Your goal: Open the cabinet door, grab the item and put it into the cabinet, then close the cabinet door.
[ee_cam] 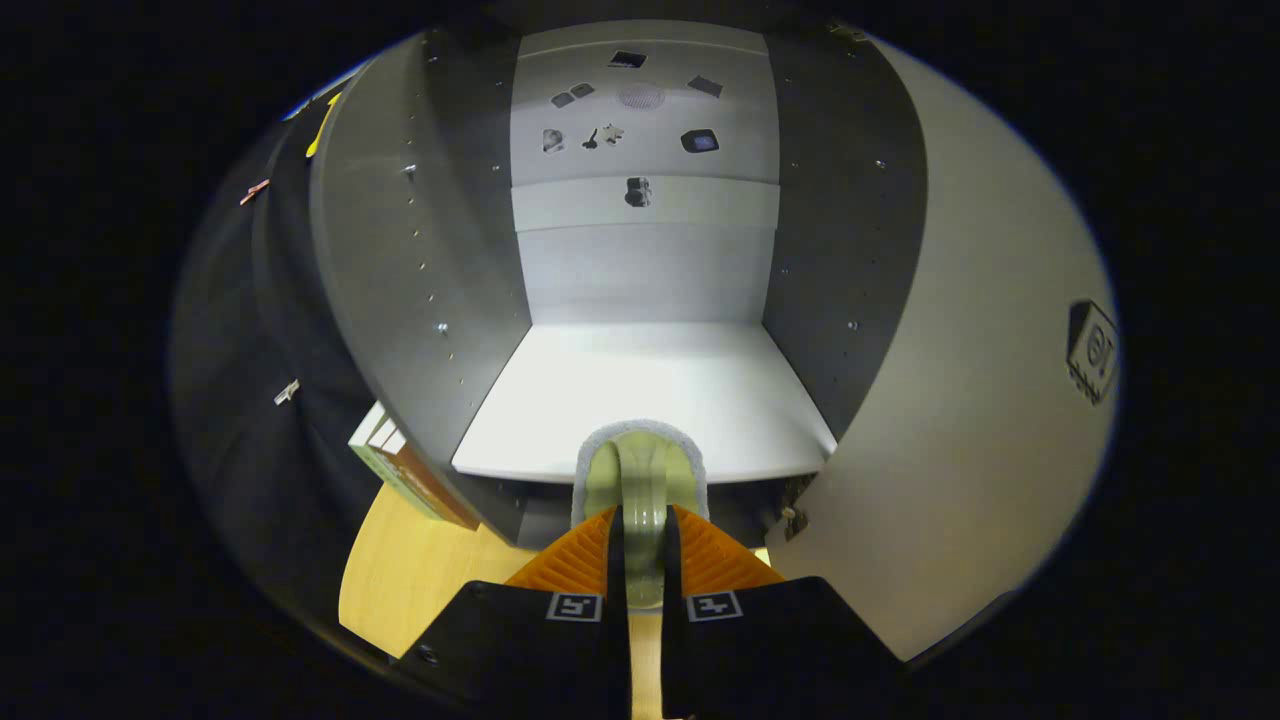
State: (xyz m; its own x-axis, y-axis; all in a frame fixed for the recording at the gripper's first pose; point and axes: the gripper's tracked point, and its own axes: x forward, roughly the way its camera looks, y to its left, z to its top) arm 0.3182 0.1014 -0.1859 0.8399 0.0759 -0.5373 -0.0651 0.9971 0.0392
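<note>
Both my fingers pinch the green sponge (640, 480) at the open cabinet (640, 390); next, shelving it.

the single fisheye camera rode on the claw (640, 560) and looked forward along its two fingers, which pressed on a pale green slipper with a grey rim (640, 480) just ahead of the lens. it faced straight into the open grey cabinet (400, 300), level with the white shelf board (650, 390) and near its front edge. the opened door (980, 420) swung out beside it, and the wooden worktop (400, 570) lay below, close under the fingers.
</note>
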